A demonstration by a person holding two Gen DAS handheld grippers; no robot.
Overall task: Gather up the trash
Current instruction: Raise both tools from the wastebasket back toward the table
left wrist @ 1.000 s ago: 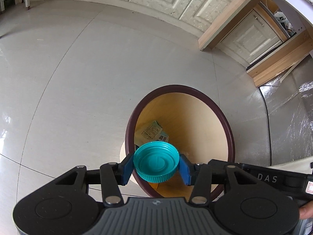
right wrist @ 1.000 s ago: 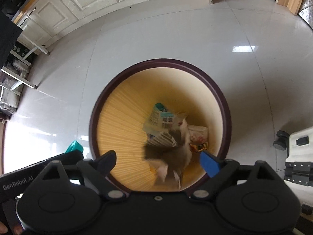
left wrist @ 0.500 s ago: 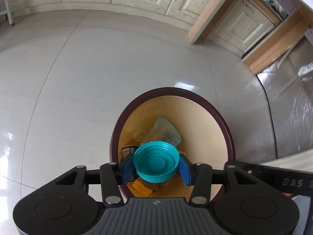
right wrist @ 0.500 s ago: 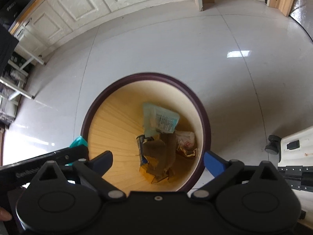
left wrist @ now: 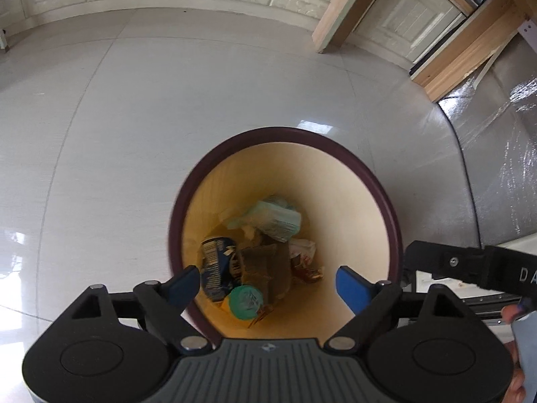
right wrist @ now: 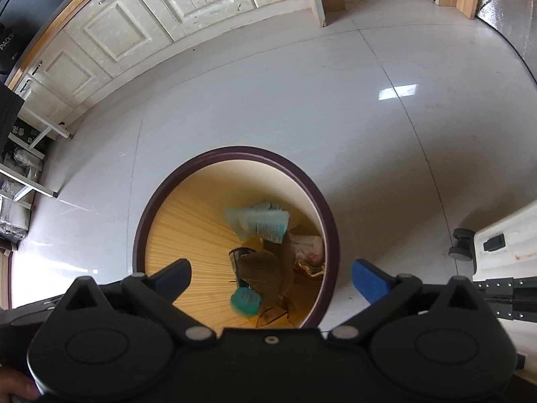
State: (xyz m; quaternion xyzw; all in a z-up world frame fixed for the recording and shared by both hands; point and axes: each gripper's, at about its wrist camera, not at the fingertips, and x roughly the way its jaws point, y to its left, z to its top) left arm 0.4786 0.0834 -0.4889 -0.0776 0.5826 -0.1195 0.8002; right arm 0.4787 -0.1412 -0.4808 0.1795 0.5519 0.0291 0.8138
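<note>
Left wrist: round ribbed teal cap [left wrist: 246,302] inside smooth dark-rimmed bin [left wrist: 382,188]

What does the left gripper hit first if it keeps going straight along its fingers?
Probably the trash in the bin: the left gripper, jaws opening and empty, points into its mouth, toward the teal cap. Depth unclear.

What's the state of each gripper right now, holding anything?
Left gripper: jaws opening, nothing between them; teal cap lies in the bin.
Right gripper: open, empty.
</note>
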